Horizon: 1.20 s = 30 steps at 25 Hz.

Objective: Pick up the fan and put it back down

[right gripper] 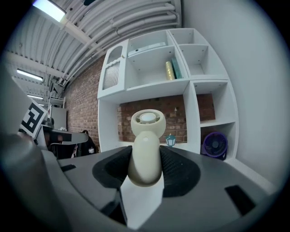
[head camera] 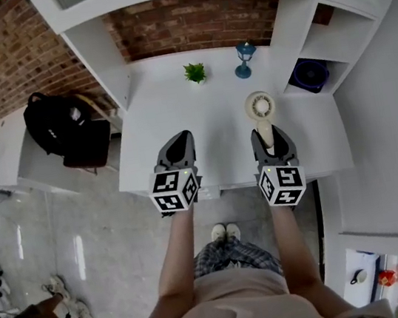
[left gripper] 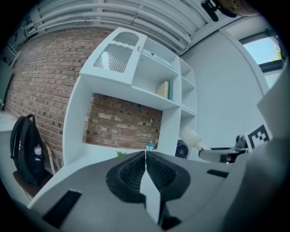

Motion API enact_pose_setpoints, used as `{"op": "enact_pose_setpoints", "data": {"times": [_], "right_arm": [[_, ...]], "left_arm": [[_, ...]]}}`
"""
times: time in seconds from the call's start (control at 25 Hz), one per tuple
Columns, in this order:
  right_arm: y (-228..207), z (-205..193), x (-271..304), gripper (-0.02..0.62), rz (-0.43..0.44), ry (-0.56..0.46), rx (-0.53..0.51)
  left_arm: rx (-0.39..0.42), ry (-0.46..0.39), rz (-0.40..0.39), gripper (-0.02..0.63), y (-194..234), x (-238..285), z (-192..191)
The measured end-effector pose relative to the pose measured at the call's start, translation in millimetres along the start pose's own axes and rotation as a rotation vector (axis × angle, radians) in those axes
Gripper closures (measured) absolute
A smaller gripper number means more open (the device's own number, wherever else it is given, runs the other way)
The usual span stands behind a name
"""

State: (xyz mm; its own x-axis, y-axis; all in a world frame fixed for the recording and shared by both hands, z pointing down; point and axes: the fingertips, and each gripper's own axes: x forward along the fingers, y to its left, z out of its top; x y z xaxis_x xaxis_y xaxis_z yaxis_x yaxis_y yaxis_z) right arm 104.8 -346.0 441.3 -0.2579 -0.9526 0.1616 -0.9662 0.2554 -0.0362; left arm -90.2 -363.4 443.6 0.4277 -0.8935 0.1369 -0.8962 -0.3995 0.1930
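At the desk's (head camera: 178, 124) back, plant (head camera: 195, 73) left of lantern (head camera: 245, 59); fan (head camera: 259, 105) nearer, in right gripper (head camera: 264, 131); second fan (head camera: 311, 74) in right cubby (head camera: 307, 94); backpack (head camera: 58, 120) off left.

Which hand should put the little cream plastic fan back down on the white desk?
Right. The right gripper clamps the cream plastic fan by its handle, over the white desk. The left gripper is shut with nothing between its jaws, off to the side.

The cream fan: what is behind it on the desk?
Behind the fan, held in the right gripper, a blue lantern stands by the brick wall. In the right gripper view the fan covers the strip of desk between them.
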Motion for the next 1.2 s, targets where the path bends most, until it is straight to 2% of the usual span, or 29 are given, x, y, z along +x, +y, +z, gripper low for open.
{"op": "enact_pose_setpoints", "data": {"times": [0.2,0.36,0.64,0.96,1.12,1.16,1.2], "right_arm": [[11,-57,34,0.393,0.028,0.151,0.000],[14,-112,52,0.393,0.034,0.273,0.027],[16,-191,69,0.393,0.038,0.459,0.051],[18,-239,72,0.391,0.060,0.666,0.062],[21,-243,72,0.382,0.078,0.698,0.025],[23,-244,72,0.356,0.088,0.701,0.032],[25,-244,70,0.282,0.098,0.703,0.048]], "left_arm": [[-0.024,0.077,0.014,0.575,14,18,-44],[-0.074,0.140,0.022,0.575,22,34,-86],[-0.120,0.233,0.003,0.575,17,50,-146],[-0.145,0.284,-0.024,0.575,8,43,-174],[-0.147,0.285,-0.020,0.575,11,40,-174],[-0.148,0.285,-0.017,0.575,12,39,-174],[-0.150,0.286,-0.014,0.575,14,38,-174]]}}
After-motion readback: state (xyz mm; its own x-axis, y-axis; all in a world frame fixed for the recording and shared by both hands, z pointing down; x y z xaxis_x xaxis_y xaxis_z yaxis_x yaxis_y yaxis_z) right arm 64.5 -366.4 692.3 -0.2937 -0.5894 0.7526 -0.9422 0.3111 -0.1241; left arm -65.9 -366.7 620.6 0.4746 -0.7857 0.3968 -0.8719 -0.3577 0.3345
